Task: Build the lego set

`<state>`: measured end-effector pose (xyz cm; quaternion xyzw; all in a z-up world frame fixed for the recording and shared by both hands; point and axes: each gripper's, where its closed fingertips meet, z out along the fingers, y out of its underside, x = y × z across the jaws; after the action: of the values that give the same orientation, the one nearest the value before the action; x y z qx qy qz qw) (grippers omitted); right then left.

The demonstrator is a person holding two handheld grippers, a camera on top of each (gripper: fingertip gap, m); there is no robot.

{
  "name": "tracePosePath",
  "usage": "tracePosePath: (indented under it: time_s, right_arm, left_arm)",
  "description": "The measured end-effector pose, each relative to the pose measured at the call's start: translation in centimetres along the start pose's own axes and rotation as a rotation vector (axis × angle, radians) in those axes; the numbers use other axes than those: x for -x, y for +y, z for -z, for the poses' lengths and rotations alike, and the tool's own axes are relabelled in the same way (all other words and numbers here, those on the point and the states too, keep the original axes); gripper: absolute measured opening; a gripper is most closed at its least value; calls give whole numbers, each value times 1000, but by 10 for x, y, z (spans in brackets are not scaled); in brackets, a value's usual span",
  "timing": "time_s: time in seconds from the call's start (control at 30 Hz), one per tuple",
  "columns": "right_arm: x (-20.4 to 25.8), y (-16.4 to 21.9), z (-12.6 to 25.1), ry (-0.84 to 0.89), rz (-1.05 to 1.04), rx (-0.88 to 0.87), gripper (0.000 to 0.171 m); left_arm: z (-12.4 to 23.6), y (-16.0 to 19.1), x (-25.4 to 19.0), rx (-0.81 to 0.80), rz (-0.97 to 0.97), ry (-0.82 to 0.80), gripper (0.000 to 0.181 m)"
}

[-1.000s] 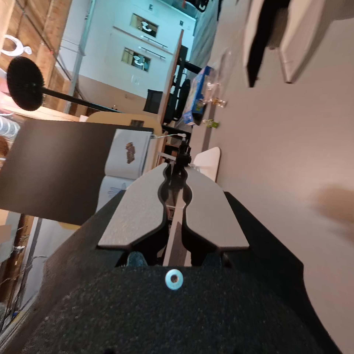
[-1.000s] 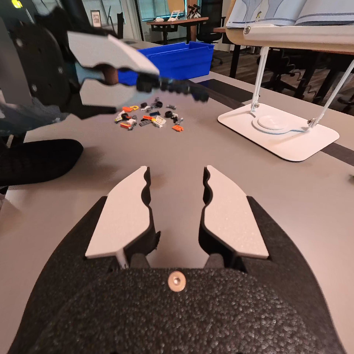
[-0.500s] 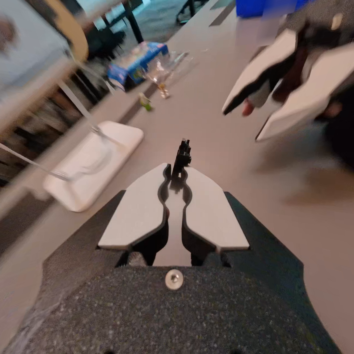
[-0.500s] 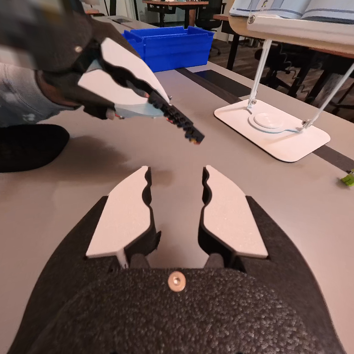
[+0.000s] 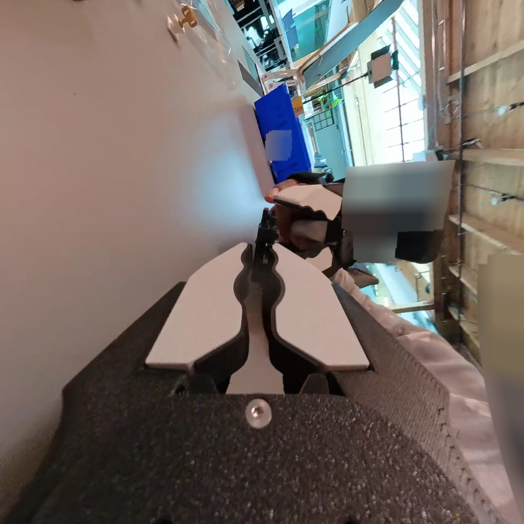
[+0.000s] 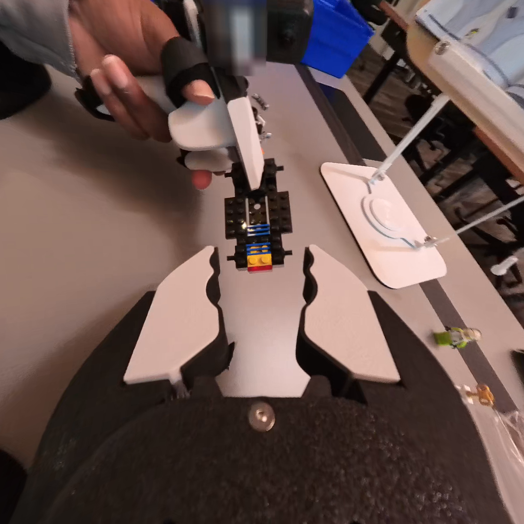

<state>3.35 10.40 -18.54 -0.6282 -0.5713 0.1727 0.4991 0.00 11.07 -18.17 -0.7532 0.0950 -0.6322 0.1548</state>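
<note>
The left tongs [image 5: 260,252] are nearly closed, clamped on the far end of a black lego chassis [image 6: 256,224], which shows edge-on between their tips in the left wrist view. In the right wrist view the same left tongs [image 6: 251,181] come in from above, held by a hand [image 6: 133,82] in a fingerless black glove, and the chassis hangs flat and lengthwise toward the camera, above the grey desk [image 6: 85,226]. The chassis is built of black studded plates, wider in the middle, with blue grille pieces, a yellow brick [image 6: 259,259] and a red piece at its near end, and black axle pins projecting at its sides. The right tongs [image 6: 261,249] are spread wide and hold nothing; the near end of the chassis lies just beyond the gap between their tips, not touching either finger. In the left wrist view the right tongs [image 5: 286,215] appear beyond the chassis, likewise parted. To the right of the chassis a white stand base [image 6: 382,226] with thin metal rods rests on the desk. A green and white minifigure [image 6: 455,337] lies on a dark strip of the desk at right, with a tan piece [image 6: 482,395] and clear plastic bags nearer the camera. A blue bin [image 6: 331,48] sits at the far end of the desk, and small loose pieces [image 6: 261,102] lie behind the left tongs, blurred.
</note>
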Motion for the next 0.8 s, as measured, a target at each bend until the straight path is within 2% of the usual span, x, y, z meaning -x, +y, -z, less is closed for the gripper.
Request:
tracePosePath:
  time_s: [0.1, 0.3, 0.37, 0.43, 0.5, 0.63, 0.8]
  right_arm:
    - [0, 6, -5, -25, 64, 35, 46]
    - [-3, 7, -16, -35, 101, 71, 46]
    - [-5, 6, -19, -84, 69, 77, 46]
    - [-9, 6, -20, -155, 5, 92, 45]
    - [-14, 18, -23, -231, -44, 147, 45]
    - [-14, 39, -36, -333, -164, 188, 45]
    - [-11, 56, -48, -370, -177, 265, 45]
  left_arm:
    - [-1, 0, 2, -21, 40, 25, 10]
    - [4, -4, 11, -45, 52, 24, 10]
    - [8, -9, 19, -66, -4, -34, 11]
    - [16, -16, 27, -92, -74, -93, 29]
    - [23, -21, 33, -96, -136, -146, 36]
    - [37, -29, 43, -130, -299, -295, 35]
    - [36, -25, 47, -96, -392, -361, 32]
